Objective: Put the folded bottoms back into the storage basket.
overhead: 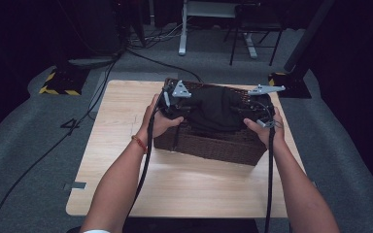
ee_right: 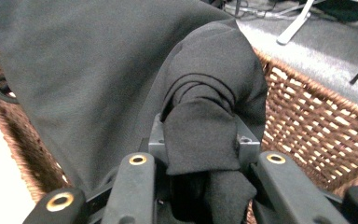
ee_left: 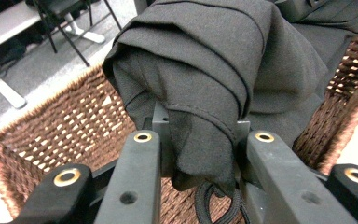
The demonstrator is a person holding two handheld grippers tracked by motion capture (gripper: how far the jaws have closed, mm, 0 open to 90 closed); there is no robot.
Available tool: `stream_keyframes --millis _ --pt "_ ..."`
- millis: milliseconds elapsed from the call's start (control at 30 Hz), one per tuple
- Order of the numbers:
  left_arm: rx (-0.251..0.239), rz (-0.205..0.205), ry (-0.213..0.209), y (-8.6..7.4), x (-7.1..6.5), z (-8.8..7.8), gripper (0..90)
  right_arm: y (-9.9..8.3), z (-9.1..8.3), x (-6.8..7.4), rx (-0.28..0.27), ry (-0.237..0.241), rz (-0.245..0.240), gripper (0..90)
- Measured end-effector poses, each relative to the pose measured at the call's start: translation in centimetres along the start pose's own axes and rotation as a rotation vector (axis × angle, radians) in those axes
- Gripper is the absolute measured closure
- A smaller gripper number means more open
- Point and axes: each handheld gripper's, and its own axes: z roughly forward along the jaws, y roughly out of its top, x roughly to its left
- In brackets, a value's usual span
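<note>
A folded black cloth [overhead: 217, 109] hangs over the open top of a dark brown wicker basket [overhead: 209, 144] on the wooden table. My left gripper [overhead: 178, 108] holds the cloth's left end, and in the left gripper view a bunched fold of black cloth [ee_left: 200, 140] is pinched between the two black jaws. My right gripper [overhead: 258, 112] holds the right end, its jaws closed on a thick wad of the cloth [ee_right: 200, 135]. Both hands sit at the basket's sides. The basket's woven walls [ee_left: 70, 126] [ee_right: 307, 126] show beneath the cloth.
The light wooden table [overhead: 175, 179] has bare room in front of and left of the basket. Grey carpet [overhead: 34, 145] surrounds it. Cables [overhead: 97, 92] run across the floor at the left, and a chair [overhead: 252, 29] and desk legs stand beyond the table.
</note>
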Motion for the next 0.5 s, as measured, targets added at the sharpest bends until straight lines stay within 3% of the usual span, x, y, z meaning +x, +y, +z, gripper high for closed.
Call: stream_keyframes --millis 233,500 --pt "0.080 -0.004 0.009 -1.0 0.2 1.9 74.2 -0.7 2.3 -0.3 0.092 -0.007 -0.003 68.7" --pt "0.176 0.025 0.021 -1.3 0.0 3.4 73.9 -1.4 4.4 -0.4 0.207 -0.003 0.007 68.4"
